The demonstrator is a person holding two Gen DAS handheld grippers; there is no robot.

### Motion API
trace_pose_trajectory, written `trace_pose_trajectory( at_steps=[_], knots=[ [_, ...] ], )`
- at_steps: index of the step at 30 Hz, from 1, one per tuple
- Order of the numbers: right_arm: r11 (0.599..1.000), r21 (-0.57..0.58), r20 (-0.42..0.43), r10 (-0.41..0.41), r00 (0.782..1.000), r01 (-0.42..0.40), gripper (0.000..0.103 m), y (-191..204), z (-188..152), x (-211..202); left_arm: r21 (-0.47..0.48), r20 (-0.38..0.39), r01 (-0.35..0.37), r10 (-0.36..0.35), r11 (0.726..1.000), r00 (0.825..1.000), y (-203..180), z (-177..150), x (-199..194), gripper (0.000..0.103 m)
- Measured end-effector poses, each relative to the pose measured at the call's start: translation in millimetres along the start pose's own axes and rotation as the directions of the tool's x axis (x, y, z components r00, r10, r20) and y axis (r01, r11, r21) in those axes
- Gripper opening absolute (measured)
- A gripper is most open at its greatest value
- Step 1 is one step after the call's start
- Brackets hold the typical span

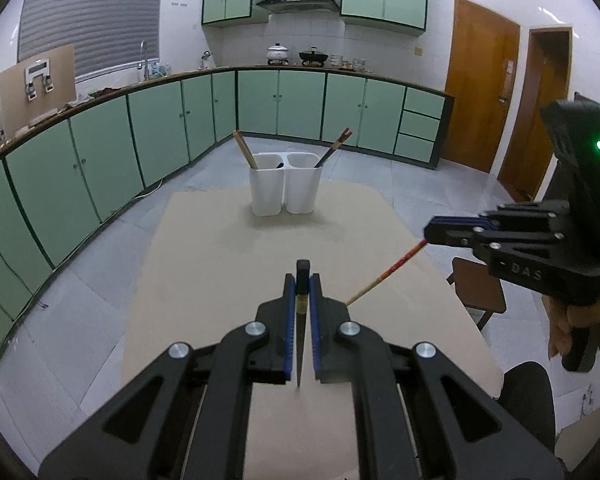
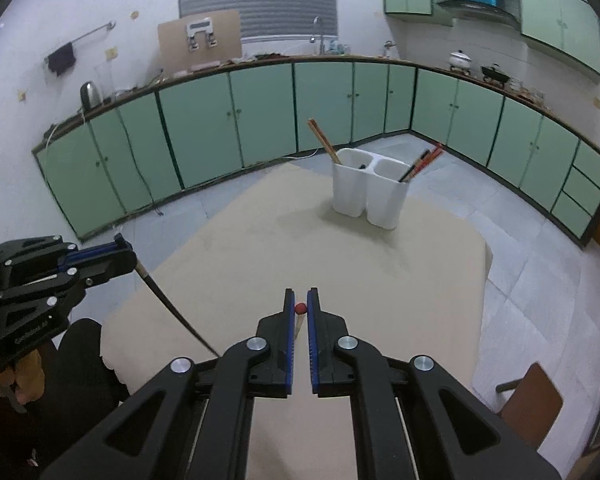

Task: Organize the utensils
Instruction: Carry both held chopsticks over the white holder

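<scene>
My left gripper [image 1: 302, 280] is shut on a dark chopstick [image 1: 301, 332] that hangs point down over the beige table. In the right wrist view the same left gripper [image 2: 122, 250] is at the left, and the dark chopstick [image 2: 172, 308] slants down from it. My right gripper [image 2: 301, 294] is shut on a tan chopstick with a red end [image 2: 299, 316]. The left wrist view shows that right gripper [image 1: 430, 234] at the right, with the red and tan chopstick [image 1: 388, 272] sloping down and left. A white two-compartment holder [image 1: 266, 196] [image 2: 356, 196] stands at the table's far end. Tan chopsticks lean in its left cup, dark and red ones in its right.
The table wears a beige cover [image 1: 220, 260]. A brown chair [image 1: 480, 288] [image 2: 534, 404] stands at the table's right side. A hand [image 1: 568, 320] holds the right gripper's handle. Green floor cabinets [image 1: 160, 128] ring the room beyond the tiled floor.
</scene>
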State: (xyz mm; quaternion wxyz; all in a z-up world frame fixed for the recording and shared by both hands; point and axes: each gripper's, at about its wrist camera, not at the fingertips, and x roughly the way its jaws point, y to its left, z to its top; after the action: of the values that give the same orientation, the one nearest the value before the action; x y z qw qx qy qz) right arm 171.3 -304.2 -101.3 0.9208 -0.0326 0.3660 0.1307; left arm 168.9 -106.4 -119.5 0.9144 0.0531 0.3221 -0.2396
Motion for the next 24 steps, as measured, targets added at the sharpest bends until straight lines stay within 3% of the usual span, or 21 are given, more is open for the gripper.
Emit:
trace_pose_trajectory(
  at_steps=[15, 24],
  knots=[
    [0.998, -0.047, -0.144, 0.029, 0.989, -0.036, 0.006, -14.9, 82.9, 16.0, 0.027, -0.064, 0.092, -0.091, 0.995, 0.994, 21.5, 54.7, 30.6, 0.006],
    [0.999, -0.034, -0.161, -0.006, 0.987, 0.000, 0.006, -36.7, 130.2, 6.8, 0.025, -0.012, 0.102, -0.101, 0.995, 0.995, 35.3, 112.6, 36.0, 0.006]
  ],
)
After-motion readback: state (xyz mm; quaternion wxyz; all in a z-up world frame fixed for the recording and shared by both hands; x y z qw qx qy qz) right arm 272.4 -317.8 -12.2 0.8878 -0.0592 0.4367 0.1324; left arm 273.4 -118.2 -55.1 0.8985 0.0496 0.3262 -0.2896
